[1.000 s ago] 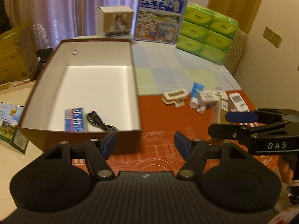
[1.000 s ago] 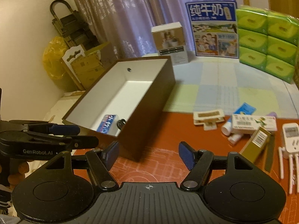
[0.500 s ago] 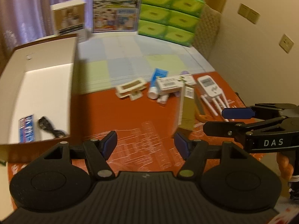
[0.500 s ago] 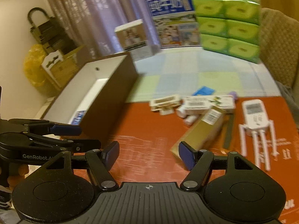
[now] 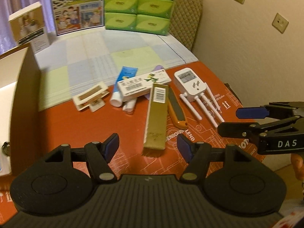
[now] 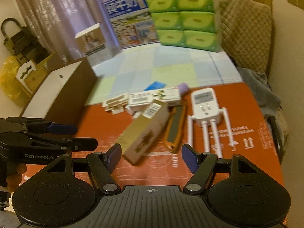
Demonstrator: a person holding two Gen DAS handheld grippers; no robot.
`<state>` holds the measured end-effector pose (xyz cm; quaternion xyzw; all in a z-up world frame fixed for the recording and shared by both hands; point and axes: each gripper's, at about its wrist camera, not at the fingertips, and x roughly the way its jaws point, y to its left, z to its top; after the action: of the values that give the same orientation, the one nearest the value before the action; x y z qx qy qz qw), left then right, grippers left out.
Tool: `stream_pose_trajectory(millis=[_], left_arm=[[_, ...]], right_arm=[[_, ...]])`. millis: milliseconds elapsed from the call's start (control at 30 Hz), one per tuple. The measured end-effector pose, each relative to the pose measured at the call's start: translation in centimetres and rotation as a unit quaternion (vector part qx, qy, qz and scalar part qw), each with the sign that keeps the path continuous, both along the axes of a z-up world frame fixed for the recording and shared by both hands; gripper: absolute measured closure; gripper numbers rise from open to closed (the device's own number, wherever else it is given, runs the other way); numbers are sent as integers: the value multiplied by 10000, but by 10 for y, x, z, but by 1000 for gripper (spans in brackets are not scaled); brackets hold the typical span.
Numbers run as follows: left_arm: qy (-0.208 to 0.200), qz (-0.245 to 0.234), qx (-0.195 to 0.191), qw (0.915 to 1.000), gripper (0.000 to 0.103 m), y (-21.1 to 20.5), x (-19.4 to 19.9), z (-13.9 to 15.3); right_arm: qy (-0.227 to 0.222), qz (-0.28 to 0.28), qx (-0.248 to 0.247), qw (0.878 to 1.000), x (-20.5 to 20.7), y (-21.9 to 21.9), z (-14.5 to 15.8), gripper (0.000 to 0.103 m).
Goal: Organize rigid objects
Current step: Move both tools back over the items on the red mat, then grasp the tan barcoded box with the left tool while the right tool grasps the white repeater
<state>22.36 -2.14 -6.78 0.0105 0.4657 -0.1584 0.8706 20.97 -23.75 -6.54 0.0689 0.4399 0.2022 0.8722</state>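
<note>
Left gripper (image 5: 147, 146): your jaws stand apart with nothing between the pads; they hang over the red mat (image 5: 85, 125), just short of the near end of the gold carton.
Right gripper (image 6: 151, 156): your jaws stand apart and hold nothing, over the same mat, with the gold carton's near end just ahead of the left pad.
Gold carton (image 5: 156, 117): long, barcode label at its far end, lying flat on the mat, its far end touching the white medicine box.
Utility knife (image 5: 176, 110): orange body, dark blade slide, lying right beside the gold carton.
White medicine box (image 5: 143, 84): resting on top of two white tubes (image 5: 121, 95).
Plug-in router (image 5: 191, 85): white, face up, four antennas pointing toward you, to the right of the knife.
Cream clip holder (image 5: 90, 98): left of the tubes, at the mat's edge.
Storage box (image 6: 62, 93): brown outside, white inside, open, at the left, well apart from the pile.
Background: green tissue packs (image 5: 138, 5) and a milk carton case (image 5: 76, 5) stand at the far side.
</note>
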Motion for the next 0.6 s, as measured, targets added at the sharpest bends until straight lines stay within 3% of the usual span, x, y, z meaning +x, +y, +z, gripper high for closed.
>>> stream_pose_trajectory(millis=[367,600], left_arm=[[170,-299,342,9988,40,-43,44,-42],[254,-384,613,9971,47,-62,75,-62]], right_arm=[[218,-341,-132,9991,16,-45,-21,36],[324,-419,-171,9985,27,-64,-30,36]])
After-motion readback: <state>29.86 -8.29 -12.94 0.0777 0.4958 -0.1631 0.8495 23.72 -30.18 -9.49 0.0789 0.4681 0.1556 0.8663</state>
